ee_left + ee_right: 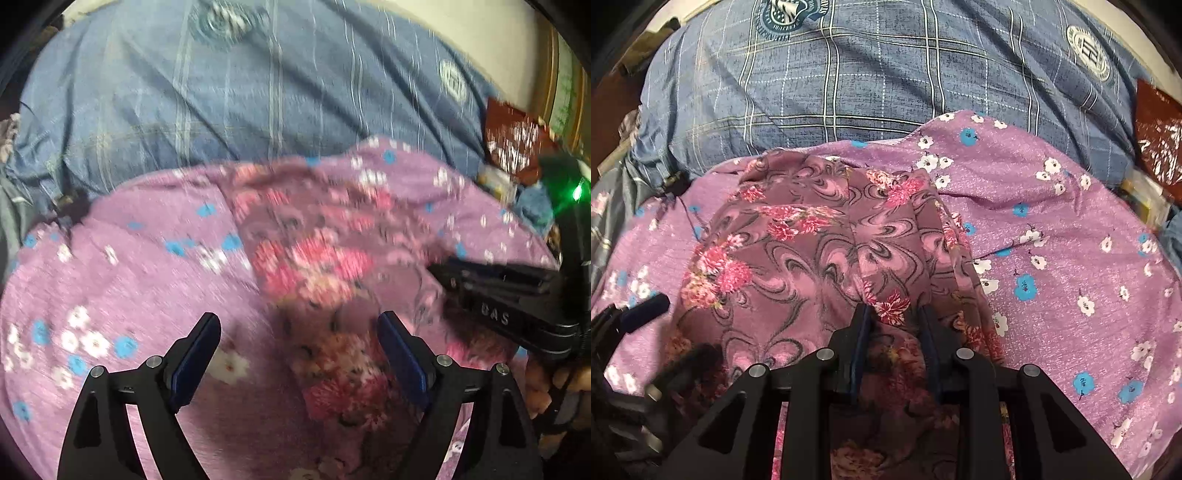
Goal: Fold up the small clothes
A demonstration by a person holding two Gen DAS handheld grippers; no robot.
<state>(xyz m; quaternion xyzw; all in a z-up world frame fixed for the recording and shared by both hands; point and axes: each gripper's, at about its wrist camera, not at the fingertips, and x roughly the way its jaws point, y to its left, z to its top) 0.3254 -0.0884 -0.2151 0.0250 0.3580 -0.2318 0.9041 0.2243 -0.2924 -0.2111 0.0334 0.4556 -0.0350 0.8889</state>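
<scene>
Right tool (895, 317) is sitting low over a small mauve garment (812, 251) printed with grey swirls and pink flowers, and its two dark-padded fingers are standing close together with a fold of that cloth bunched up between them, so it is clamped on the garment. Seen from the right wrist, the garment is lying rumpled on a wider purple cloth (1071, 229) dotted with white and blue blossoms; the purple cloth is spreading out on both sides and beyond it. Behind both, a blue plaid bedcover (868, 74) with round crests is filling the upper part of the view, and a dark red packet (1156, 125) is showing at the far right edge.

Left tool (299, 332) is hovering just above the same pile with its blue-padded fingers (194, 354) spread wide apart and nothing between them. Its view is blurred, but the swirl-and-flower garment (314, 266) is lying directly ahead of the open fingers, on the purple cloth (122, 280). The right tool (439, 271) is reaching in from the right side of that view, its tip touching the garment's edge, with a green light glowing on its body. Bedcover (240, 92) and red packet (513, 140) are showing beyond.
</scene>
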